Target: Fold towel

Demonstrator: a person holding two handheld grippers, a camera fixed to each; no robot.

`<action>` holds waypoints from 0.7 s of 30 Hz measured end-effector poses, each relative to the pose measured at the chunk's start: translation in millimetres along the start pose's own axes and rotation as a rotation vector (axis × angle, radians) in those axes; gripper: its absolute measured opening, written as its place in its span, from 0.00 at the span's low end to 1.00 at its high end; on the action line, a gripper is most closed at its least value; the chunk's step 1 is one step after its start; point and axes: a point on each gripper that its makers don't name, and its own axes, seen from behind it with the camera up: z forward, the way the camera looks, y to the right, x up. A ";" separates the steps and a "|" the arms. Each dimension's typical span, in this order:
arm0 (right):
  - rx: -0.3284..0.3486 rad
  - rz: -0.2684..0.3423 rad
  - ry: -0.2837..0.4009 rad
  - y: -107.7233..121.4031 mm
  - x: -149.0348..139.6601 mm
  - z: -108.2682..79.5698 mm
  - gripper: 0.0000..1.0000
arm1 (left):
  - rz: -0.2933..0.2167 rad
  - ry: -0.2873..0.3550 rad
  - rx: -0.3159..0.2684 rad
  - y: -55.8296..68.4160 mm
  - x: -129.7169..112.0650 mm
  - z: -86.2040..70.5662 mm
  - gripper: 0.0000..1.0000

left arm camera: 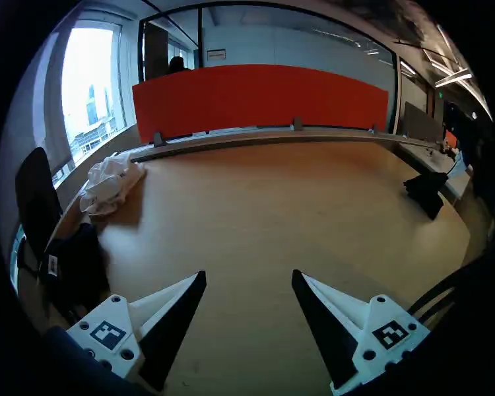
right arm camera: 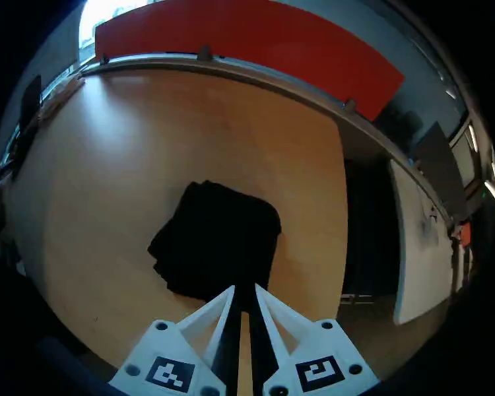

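Right gripper (right arm camera: pixel 244 288), bottom centre of the right gripper view: fingers drawn narrow, only a slit between them, tips at the near edge of the black towel (right arm camera: pixel 214 244). I cannot tell whether they nip the cloth or merely sit over it. The towel lies mid-frame on the wooden surface (right arm camera: pixel 115 165) as a compact, roughly square packet, with its left side ragged.

Judgement: the folding looks mostly done. What is left is perhaps squaring that left edge and clearing the gripper.

Left gripper (left arm camera: pixel 247 273), bottom of the left gripper view: fingers wide, nothing between them, bare surface ahead.

Farther out, a crumpled white cloth (left arm camera: pixel 109 185) sits at upper left, unfolded. A dark cloth heap (left arm camera: pixel 426 191) at the right edge may be the same towel; I can't confirm. Beyond stands a red partition (left arm camera: pixel 261 99).

Count: grippers 2; black towel 1; white cloth 1; partition 1.
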 end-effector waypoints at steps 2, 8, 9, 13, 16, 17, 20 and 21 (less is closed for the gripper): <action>-0.004 0.004 -0.012 1.9 -5.3 1.4 0.06 | 0.001 -0.001 0.001 0.0 -0.3 -0.1 0.96; -0.010 0.010 -0.045 6.2 -17.4 6.5 0.06 | 0.003 -0.004 0.002 -0.4 -0.4 -0.3 0.96; -0.010 0.011 -0.050 6.6 -19.0 7.5 0.06 | 0.003 -0.004 0.002 -0.5 -0.4 -0.3 0.96; -0.013 0.016 -0.066 7.4 -24.5 11.2 0.06 | 0.003 -0.005 0.003 -0.8 -1.2 -0.6 0.97; -0.016 0.022 -0.078 8.3 -28.6 13.9 0.06 | 0.003 -0.006 0.005 -1.2 -1.7 -0.7 0.97; -0.016 0.024 -0.082 8.6 -29.9 14.9 0.06 | 0.004 -0.006 0.005 -1.4 -1.7 -0.7 0.97; -0.019 0.032 -0.094 9.4 -34.3 18.2 0.06 | 0.005 -0.008 0.006 -1.7 -2.0 -0.6 0.96; -0.020 0.034 -0.098 9.7 -35.7 19.4 0.06 | 0.005 -0.009 0.006 -1.8 -2.2 -0.5 0.96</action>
